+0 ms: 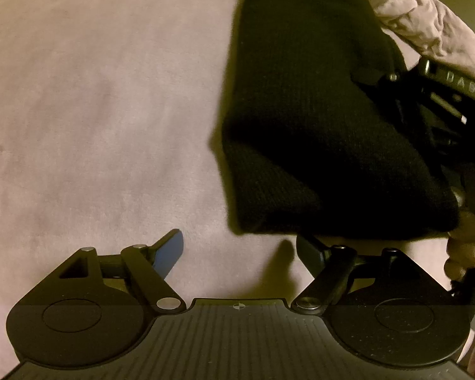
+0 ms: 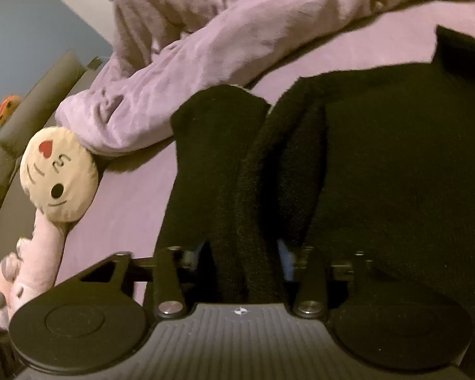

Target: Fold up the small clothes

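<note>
The left wrist view looks steeply down, close over the bed [image 1: 95, 110]; the right wrist view looks lower and forward, very near. Both share the black knit garment [image 1: 316, 120] [image 2: 380, 158] and lilac sheet.

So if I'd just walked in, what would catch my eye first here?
Probably the black knitted garment, a big dark shape on the lilac bed sheet, with a fold of it between the fingers of the right gripper. Next, the round cream plush toy with a red heart on its face, at the left beside the crumpled lilac blanket. The left gripper hangs open over bare sheet.
</note>
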Available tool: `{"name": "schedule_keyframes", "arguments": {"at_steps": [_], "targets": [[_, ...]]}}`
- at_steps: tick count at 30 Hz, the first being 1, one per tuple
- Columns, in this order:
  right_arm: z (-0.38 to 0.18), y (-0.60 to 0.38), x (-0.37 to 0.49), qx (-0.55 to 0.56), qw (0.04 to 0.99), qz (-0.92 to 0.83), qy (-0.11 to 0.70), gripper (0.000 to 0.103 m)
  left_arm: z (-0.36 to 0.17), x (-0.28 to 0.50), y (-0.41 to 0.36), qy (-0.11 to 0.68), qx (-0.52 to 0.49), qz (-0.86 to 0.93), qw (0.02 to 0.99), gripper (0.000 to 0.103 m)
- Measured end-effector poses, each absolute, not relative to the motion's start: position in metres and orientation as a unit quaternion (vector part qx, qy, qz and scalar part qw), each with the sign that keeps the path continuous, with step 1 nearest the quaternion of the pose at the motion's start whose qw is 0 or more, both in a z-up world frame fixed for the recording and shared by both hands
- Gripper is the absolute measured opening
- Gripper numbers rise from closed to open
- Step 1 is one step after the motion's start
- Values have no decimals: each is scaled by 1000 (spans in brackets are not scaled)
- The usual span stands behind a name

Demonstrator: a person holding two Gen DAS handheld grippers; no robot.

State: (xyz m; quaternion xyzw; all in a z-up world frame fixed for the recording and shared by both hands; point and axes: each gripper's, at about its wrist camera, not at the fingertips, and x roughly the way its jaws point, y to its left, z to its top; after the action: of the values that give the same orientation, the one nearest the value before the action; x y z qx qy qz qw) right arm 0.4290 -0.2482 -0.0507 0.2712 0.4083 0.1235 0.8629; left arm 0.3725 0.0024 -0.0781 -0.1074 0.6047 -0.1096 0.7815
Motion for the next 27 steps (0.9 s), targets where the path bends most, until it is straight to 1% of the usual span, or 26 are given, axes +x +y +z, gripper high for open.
{"name": "schedule_keyframes", "arguments": {"at_steps": [3,5,7,8,9,12,17,22,23,25,27], "targets": [[-52,-245,436,279,857,125,415,63,-78,372,3,605,-105,-110,782,84],[-54,-241,440,273,857,126,419,62,-78,371,3,606,-106,-108,781,84],[-54,-239,439,262,862,125,415,43,-78,372,3,607,-108,-107,780,84],[-53,-239,438,259,864,128,412,31,-77,372,4,608,-110,-105,780,84],[-50,-240,435,258,867,134,406,27,-76,372,5,608,-113,-104,779,84],[-32,-236,427,217,888,139,381,24,-68,373,10,606,-128,-93,780,84],[11,-243,414,169,920,139,326,22,-45,374,19,580,-140,-78,798,84],[50,-281,392,110,952,91,270,21,-31,378,9,564,-137,-91,809,86],[53,-292,388,90,957,70,265,21,-32,379,4,564,-135,-96,809,86],[49,-314,381,59,962,27,264,17,-36,381,-8,568,-129,-108,805,86],[37,-339,381,55,957,-9,285,16,-43,381,-24,576,-119,-125,799,86]]}}
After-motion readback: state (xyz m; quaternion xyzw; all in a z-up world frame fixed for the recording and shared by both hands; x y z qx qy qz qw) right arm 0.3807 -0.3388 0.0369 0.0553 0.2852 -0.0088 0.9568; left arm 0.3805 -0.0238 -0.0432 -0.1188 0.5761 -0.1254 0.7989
